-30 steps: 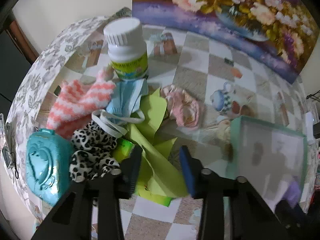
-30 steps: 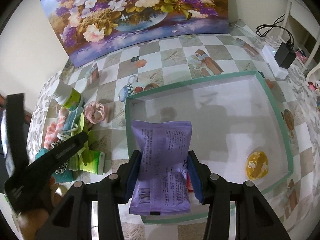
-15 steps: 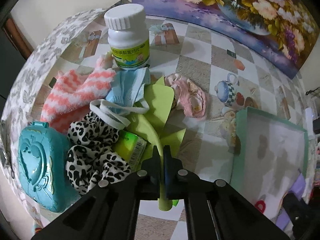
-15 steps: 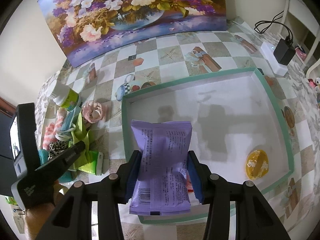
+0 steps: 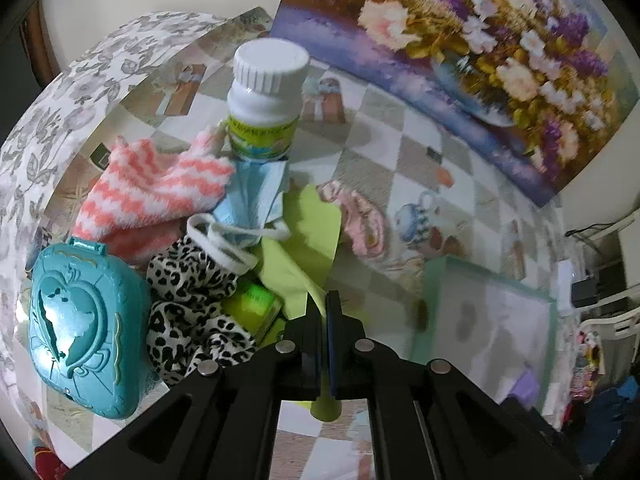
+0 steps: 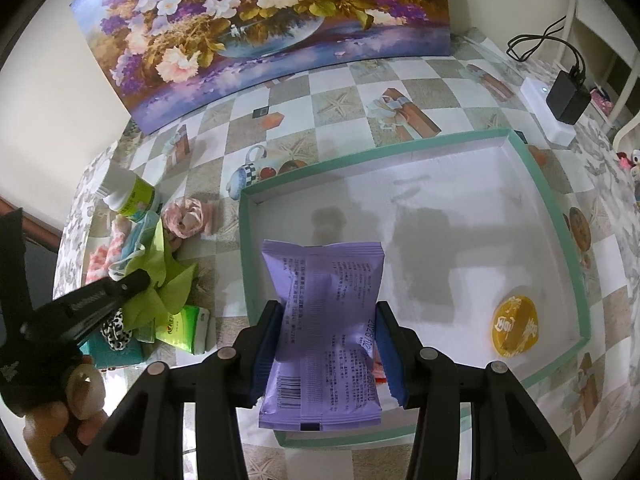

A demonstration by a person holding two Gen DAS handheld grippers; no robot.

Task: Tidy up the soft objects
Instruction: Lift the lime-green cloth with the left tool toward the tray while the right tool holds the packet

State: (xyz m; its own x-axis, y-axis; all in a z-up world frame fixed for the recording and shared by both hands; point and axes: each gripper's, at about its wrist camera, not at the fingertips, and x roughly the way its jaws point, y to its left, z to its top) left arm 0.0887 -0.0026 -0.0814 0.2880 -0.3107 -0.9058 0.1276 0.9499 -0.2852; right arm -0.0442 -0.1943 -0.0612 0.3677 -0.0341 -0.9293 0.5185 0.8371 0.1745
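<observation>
The left gripper [image 5: 324, 320] has its jaws pressed together on a fold of the lime-green cloth [image 5: 316, 236], which runs up from between them into the heap and also hangs out below them. Around that cloth lie a leopard-print fabric [image 5: 188, 300] to the left, a green packet [image 5: 254, 304] tucked under the cloth, a blue face mask [image 5: 256, 196] with white loops, and a pink-and-white striped fuzzy cloth [image 5: 160, 196] further back. A teal heart-embossed case [image 5: 82, 332] sits at the left edge of the heap, and a white bottle [image 5: 266, 100] with a green label stands upright behind it. A pink scrunchie [image 5: 362, 220] lies apart to the right on the checked desk [image 5: 404, 152]. The right gripper [image 6: 326, 352] has its jaws clamped on the sides of a purple snack packet [image 6: 324, 320], held over the near edge of the green-rimmed tray [image 6: 560, 216]. A yellow round disc [image 6: 516, 326] rests inside the tray near its right wall.
</observation>
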